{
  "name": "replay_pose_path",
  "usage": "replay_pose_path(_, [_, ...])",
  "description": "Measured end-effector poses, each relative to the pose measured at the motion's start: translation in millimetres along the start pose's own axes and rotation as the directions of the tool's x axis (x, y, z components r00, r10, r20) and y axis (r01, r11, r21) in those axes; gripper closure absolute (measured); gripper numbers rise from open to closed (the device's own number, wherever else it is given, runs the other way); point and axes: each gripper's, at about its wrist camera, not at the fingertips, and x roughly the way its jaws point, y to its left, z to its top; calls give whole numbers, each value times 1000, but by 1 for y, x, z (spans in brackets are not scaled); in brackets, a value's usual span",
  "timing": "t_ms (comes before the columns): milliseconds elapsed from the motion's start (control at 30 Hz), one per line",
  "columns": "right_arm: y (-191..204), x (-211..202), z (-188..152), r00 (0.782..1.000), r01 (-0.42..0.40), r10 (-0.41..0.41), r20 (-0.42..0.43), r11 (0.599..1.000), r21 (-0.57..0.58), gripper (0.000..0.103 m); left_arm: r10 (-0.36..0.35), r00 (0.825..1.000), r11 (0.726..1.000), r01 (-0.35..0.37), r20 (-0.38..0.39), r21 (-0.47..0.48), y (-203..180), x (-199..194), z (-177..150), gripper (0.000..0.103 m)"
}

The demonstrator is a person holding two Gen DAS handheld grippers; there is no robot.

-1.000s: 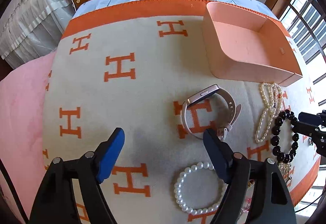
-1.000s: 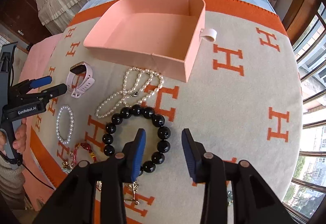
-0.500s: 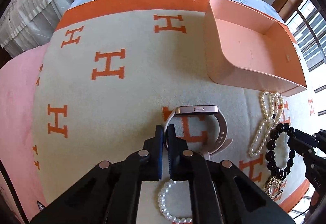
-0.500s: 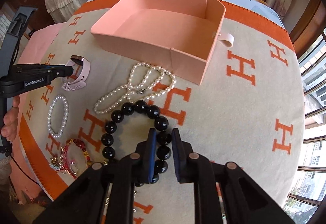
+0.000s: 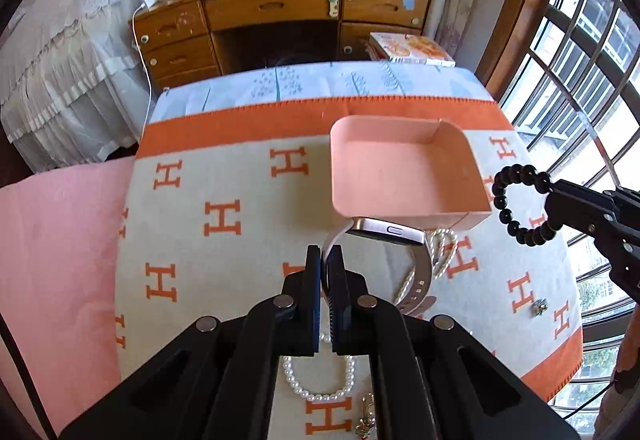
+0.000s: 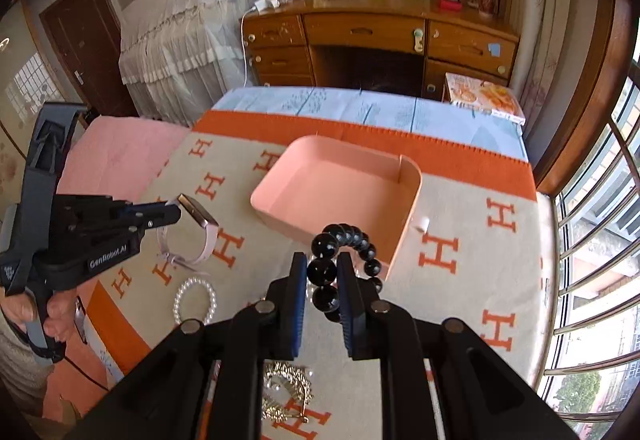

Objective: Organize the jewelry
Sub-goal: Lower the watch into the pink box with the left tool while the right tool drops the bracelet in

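My left gripper (image 5: 325, 260) is shut on the strap of a pink smartwatch (image 5: 386, 232) and holds it lifted above the blanket, in front of the pink tray (image 5: 404, 175). My right gripper (image 6: 323, 272) is shut on a black bead bracelet (image 6: 348, 240) and holds it up just before the tray's (image 6: 340, 191) near wall. The right gripper with the bracelet (image 5: 520, 203) also shows at the right of the left wrist view. The left gripper with the watch (image 6: 200, 224) shows at the left of the right wrist view.
On the orange H-pattern blanket (image 5: 224, 215) lie a white pearl bracelet (image 5: 316, 388), a long pearl necklace (image 5: 438, 252), a small charm (image 5: 538, 306) and gold jewelry (image 6: 286, 388). A wooden desk (image 5: 280, 19) stands beyond the bed. Windows are on the right.
Both grippers have lifted off the blanket: the left has raised the watch, the right has raised the black bead bracelet, both toward the tray.
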Motion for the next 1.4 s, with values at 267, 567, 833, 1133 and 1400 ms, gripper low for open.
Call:
replay_pose_path(267, [-10,20,44,995,-29,20,93,995,94,88,-14,991,1000,15,136,-6,-23,4,51,102])
replay_pose_path(567, [-33,86,56,999,-23,19,28,987,160,88,8,998,1000,-8,55,-5,-37,107,66,101])
replay_pose_path(833, [-42,125,53,997,57,-48,-59,986,160,87,-12,1000,1000,12,1,7,-29,148,60,75])
replay_pose_path(1133, [-54,120,36,994,83,-68,-84,978,190,87,-20,995,998,14,99,64,-25,102,44,28])
replay_pose_path(1400, [-34,71,2,998,29,-19,-66,989,148,87,0,990,997,-11,140,77,-6,48,7,27])
